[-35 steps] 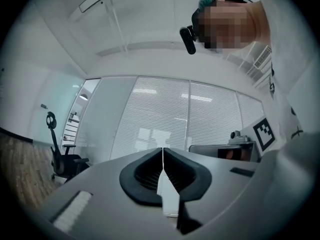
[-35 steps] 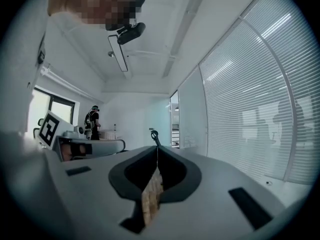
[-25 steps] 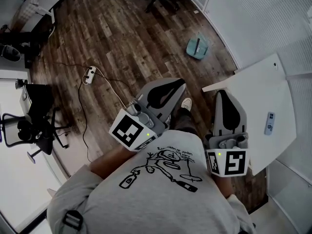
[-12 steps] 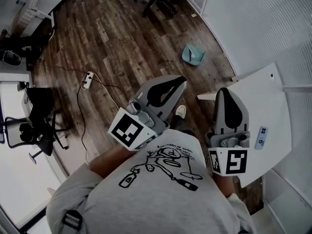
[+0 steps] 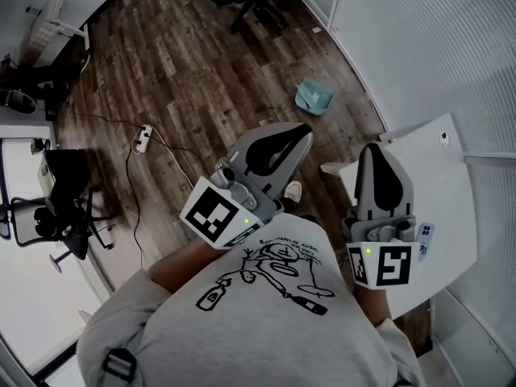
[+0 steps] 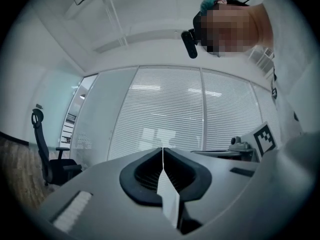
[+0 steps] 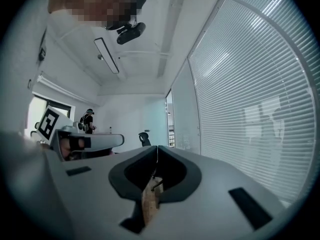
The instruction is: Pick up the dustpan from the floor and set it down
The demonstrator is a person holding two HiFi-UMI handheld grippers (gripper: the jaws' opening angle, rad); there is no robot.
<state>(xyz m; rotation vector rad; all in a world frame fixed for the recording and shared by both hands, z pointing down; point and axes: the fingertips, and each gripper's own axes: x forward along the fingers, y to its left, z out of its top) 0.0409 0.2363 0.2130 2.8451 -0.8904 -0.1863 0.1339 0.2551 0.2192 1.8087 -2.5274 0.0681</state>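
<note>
A light teal dustpan (image 5: pixel 314 96) lies on the wooden floor (image 5: pixel 193 63) near the blinds wall, far ahead of both grippers. My left gripper (image 5: pixel 300 130) is held level at chest height, its jaws shut with nothing between them, as the left gripper view (image 6: pixel 163 149) shows. My right gripper (image 5: pixel 376 148) is also level and shut on nothing, over the corner of a white table (image 5: pixel 439 147). In the right gripper view the right gripper (image 7: pixel 157 147) points along the blinds; the dustpan is not in either gripper view.
A white power strip (image 5: pixel 143 138) with its cable lies on the floor at the left. Black office chairs stand at the left edge (image 5: pixel 48 216) and at the top (image 5: pixel 250 2). A remote (image 5: pixel 424 240) lies on the white table. My shoe (image 5: pixel 293 190) shows below the left gripper.
I have walked forward with both grippers held level. The white table has slid nearer under the right gripper and the dustpan has shifted a little lower and left in the head view.
</note>
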